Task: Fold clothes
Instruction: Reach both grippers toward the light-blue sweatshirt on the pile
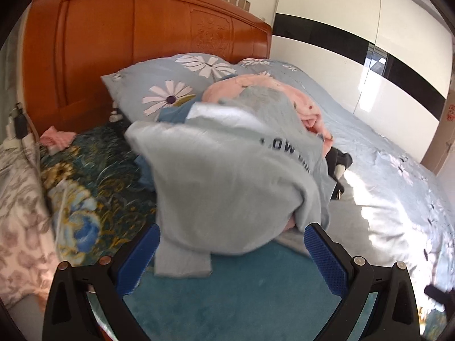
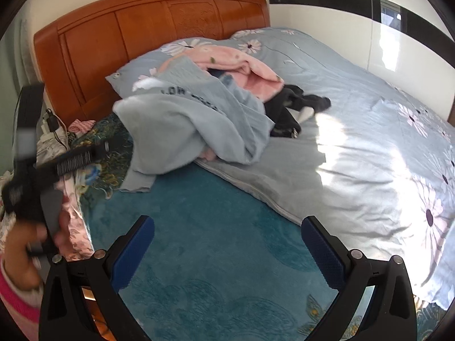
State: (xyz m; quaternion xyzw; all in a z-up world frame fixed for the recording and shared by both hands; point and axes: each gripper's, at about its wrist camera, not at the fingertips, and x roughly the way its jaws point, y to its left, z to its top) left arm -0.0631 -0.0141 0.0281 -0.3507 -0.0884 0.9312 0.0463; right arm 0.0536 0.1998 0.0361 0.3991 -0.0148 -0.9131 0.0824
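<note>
A light blue sweatshirt (image 1: 227, 176) with dark lettering lies bunched on the bed, on top of a pile. My left gripper (image 1: 231, 255) is open just in front of it, and the sweatshirt's hem hangs down between the blue pads (image 1: 324, 258) without being pinched. In the right wrist view the same sweatshirt (image 2: 182, 130) sits further off. My right gripper (image 2: 227, 250) is open over the teal sheet, holding nothing. A pink garment (image 2: 241, 65) and a black garment (image 2: 287, 108) lie behind and beside the sweatshirt. The left gripper (image 2: 99, 149) appears blurred at the left, held by a hand (image 2: 20, 255).
The teal sheet (image 2: 213, 227) covers the near bed. A light blue daisy duvet (image 2: 369, 113) spreads to the right, its edge folded back. Pillows (image 1: 170, 85) lean on the wooden headboard (image 1: 128, 42). A floral blanket (image 1: 85, 184) and a small pink cloth (image 1: 57, 139) lie at the left.
</note>
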